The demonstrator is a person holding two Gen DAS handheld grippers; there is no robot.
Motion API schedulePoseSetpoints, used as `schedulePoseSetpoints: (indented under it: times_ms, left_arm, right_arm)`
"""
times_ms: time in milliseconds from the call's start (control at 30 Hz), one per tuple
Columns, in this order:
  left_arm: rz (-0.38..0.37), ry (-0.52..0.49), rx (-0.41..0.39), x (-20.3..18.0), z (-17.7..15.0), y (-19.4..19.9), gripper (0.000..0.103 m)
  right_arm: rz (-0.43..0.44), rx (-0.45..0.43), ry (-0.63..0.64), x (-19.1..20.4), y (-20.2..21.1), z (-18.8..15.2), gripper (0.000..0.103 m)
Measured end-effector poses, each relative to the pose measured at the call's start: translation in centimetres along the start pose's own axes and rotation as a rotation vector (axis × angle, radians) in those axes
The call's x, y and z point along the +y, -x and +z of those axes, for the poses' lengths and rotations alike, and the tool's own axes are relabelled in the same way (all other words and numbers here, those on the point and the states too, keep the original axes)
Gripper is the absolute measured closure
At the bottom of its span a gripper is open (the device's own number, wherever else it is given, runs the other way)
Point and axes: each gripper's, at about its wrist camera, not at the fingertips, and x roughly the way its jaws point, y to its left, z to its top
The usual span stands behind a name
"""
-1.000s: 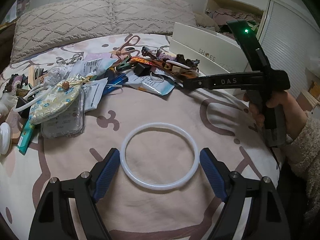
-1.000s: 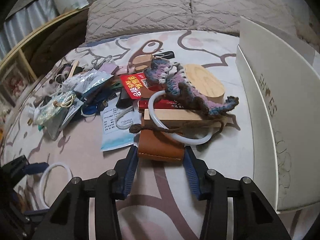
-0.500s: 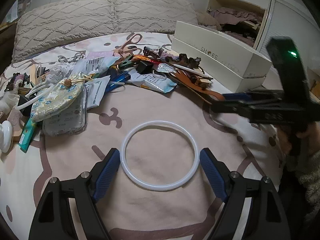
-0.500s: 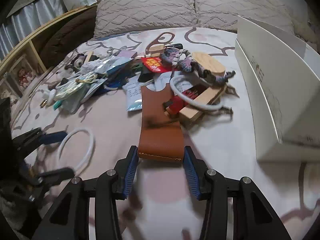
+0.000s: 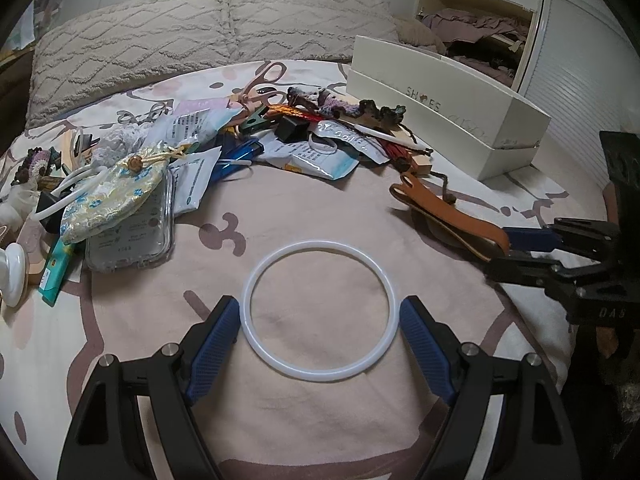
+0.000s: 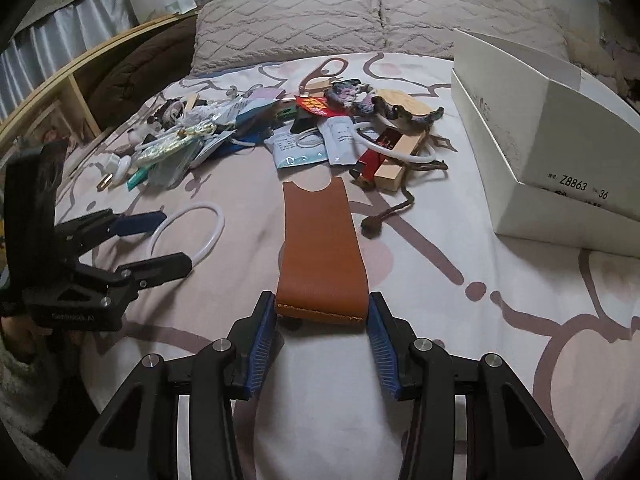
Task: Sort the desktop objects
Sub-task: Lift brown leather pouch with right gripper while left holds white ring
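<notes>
You are working over a bed (image 5: pixel 320 420) covered in a pale pink sheet printed with brown looping outlines; two grey quilted pillows (image 5: pixel 208 36) are lying across its head, and a white shoe box (image 5: pixel 452 108) is sitting open along the right side; behind it a white cupboard niche (image 5: pixel 476 20) is showing crumpled clothing, and a slatted white door (image 5: pixel 580 80) is standing beside it; in the right wrist view a wooden shelf frame (image 6: pixel 76 88) is running along the left of the bed.

Your left tool (image 5: pixel 320 328) is resting wide on the sheet, its blue pads flanking a white ring (image 5: pixel 320 310) that is lying flat between them; whether the pads are pressing on it you cannot tell from here.

Your right tool (image 6: pixel 322 324) is gripping the stitched end of a brown leather strap (image 6: pixel 322 248), narrow around its width; the strap is stretching away toward the clutter pile (image 6: pixel 280 128), its far end lying just short of the packets.

The pile is spreading across the middle of the bed; scissors (image 5: pixel 260 84), a brocade pouch (image 5: pixel 116 188), and a crocheted toy (image 6: pixel 384 108) are lying among it.
</notes>
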Motion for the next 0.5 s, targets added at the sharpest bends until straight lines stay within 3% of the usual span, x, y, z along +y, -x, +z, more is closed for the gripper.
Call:
schedulePoseSetpoints:
  times_ms: [167, 267, 500]
  left_arm:
    - [0.005, 0.004, 0.008, 0.0, 0.0, -0.2, 0.019]
    - [0.015, -0.008, 0.012, -0.2, -0.1, -0.4, 0.013]
    - [0.039, -0.023, 0.032, -0.5, 0.3, -1.1, 0.008]
  right_arm:
    - [0.007, 0.010, -0.002, -0.1, -0.4, 0.0, 0.056]
    - [0.012, -0.001, -0.002, -0.1, -0.2, 0.1, 0.048]
    - [-0.013, 0.002, 0.042, 0.1, -0.6, 2.0, 0.047]
